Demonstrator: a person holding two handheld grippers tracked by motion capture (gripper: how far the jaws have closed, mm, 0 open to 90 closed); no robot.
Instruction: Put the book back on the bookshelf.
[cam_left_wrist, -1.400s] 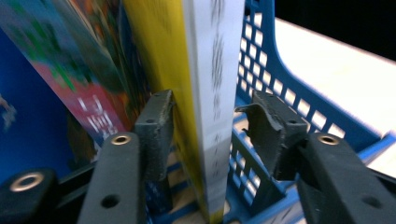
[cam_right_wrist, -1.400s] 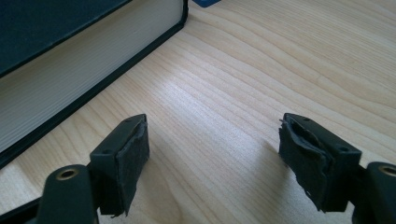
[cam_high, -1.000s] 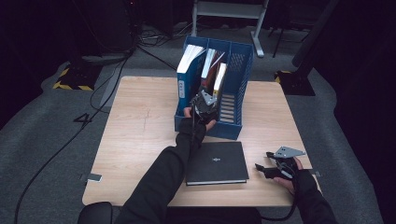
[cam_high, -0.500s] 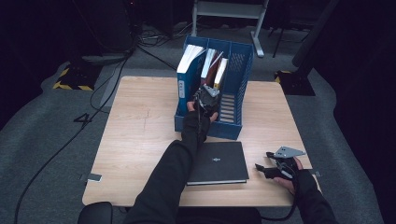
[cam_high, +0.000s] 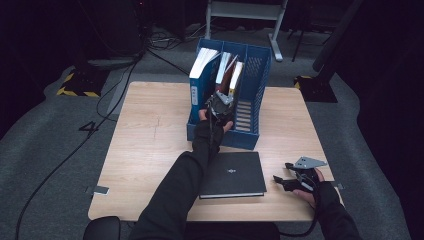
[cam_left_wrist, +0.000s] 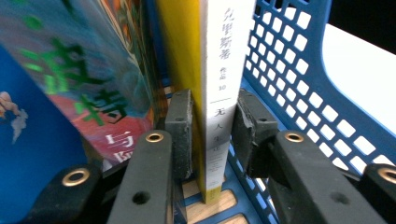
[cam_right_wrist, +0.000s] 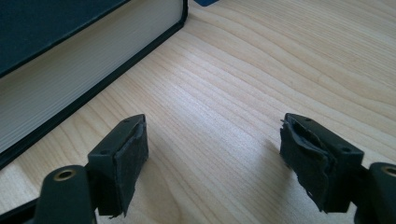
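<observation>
Left jaws easing off a book in the rack

The left gripper (cam_high: 220, 101) reaches into the blue rack (cam_high: 261, 75) at the bench's (cam_high: 150, 150) far edge. Its jaws have just been opening, with the white-spined book (cam_left_wrist: 224, 70) between them, upright in the right slot. The pads look to be touching its sides, but I cannot tell whether they press, so it is probably being let go, placed. The hand has barely shifted. A black book (cam_high: 234, 174) lies flat at the near edge and is likely next. The right gripper (cam_high: 283, 173) has not moved from the near right corner, jaws wide and empty.
</observation>
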